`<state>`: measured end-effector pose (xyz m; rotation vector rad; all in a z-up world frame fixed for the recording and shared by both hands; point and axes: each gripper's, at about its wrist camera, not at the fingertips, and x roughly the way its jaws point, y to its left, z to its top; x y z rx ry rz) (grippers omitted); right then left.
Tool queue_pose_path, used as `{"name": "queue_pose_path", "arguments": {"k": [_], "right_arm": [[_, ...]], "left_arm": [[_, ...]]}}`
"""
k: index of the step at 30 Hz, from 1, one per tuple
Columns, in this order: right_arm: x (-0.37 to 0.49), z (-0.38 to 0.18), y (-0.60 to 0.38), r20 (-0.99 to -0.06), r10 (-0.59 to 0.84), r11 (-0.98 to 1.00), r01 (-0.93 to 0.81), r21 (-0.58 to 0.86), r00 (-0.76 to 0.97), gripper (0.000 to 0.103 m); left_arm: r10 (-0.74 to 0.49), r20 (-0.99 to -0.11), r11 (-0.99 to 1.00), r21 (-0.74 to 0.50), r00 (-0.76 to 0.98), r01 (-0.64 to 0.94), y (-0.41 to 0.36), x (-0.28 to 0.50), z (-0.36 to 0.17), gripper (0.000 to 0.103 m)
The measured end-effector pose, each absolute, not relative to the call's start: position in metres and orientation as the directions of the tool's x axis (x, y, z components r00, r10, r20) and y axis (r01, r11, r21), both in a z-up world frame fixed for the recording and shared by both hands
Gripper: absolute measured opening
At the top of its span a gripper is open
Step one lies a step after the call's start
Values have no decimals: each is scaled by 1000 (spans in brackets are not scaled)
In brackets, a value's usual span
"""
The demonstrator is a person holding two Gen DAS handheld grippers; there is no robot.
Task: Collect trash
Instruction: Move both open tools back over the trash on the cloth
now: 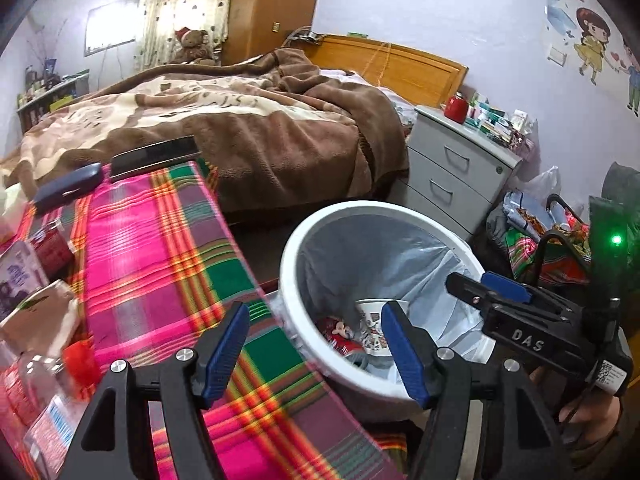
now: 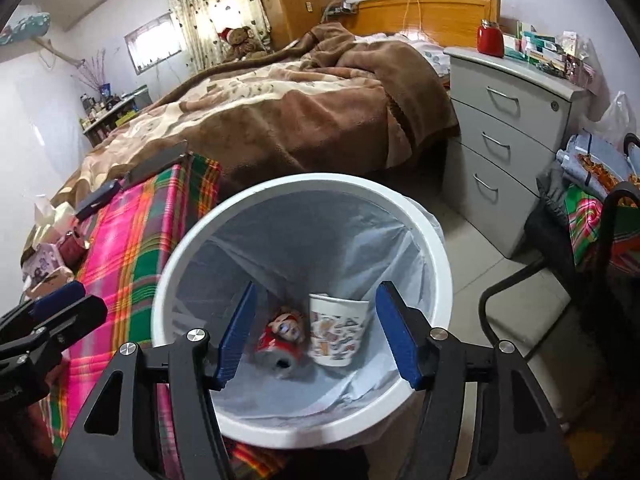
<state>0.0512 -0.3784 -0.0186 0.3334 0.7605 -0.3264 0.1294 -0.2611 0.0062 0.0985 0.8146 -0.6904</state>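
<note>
**Both grippers open at a lined waste bin beside a plaid-covered table**

The right gripper (image 2: pixel 316 336) points steeply down into the mouth of the white waste bin (image 2: pixel 436 264), which fills the space directly ahead of and below its fingers. Its jaws stand apart with nothing between the blue pads (image 2: pixel 396 336); no pad touches any object. Seen through the gap between the fingers, two items lie at the bottom of the bin on its pale plastic liner (image 2: pixel 320 232): a printed paper cup (image 2: pixel 336 332), tilted and nearer the right finger, and a crumpled red wrapper (image 2: pixel 280 340), just beside the cup and nearer the left finger. The two appear to touch; motion blur prevents certainty.

The left gripper (image 1: pixel 316 352) is held over the edge of the table covered by a pink, green and orange plaid cloth (image 1: pixel 160 248), with the bin rim (image 1: pixel 288 280) ahead and to its right. Its jaws are likewise parted and empty. The cup (image 1: pixel 372 328) and wrapper (image 1: pixel 340 334) show inside the bin, partly hidden behind its right finger. To the right of this gripper, over the far side of the bin, is the right gripper (image 1: pixel 480 284), held in a hand (image 1: pixel 588 412).

To the left of the left gripper, on the cloth, lie a clear bottle with a red cap (image 1: pixel 56 368), tissue packs (image 1: pixel 40 312) and small boxes; further ahead lie a dark blue case (image 1: pixel 68 188) and a flat dark device (image 1: pixel 156 158). Beyond both grippers stand a bed with a brown blanket (image 2: pixel 280 120) and a grey drawer unit (image 2: pixel 508 120).
</note>
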Motion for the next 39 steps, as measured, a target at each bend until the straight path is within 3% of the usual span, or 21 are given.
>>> {"name": "queue_pose_path", "arguments": {"k": [20,39], "right_arm": [[55,-6,-296,-651,-38,950,230,213,758,63],[83,-21,-194,-681,174,959,34,281,712,63]], "left_arm": [[-433,-641,884,-164,634,438,-129,91,20,68],[-251,-654,968,-175,714,181,8,90,2,68]]}}
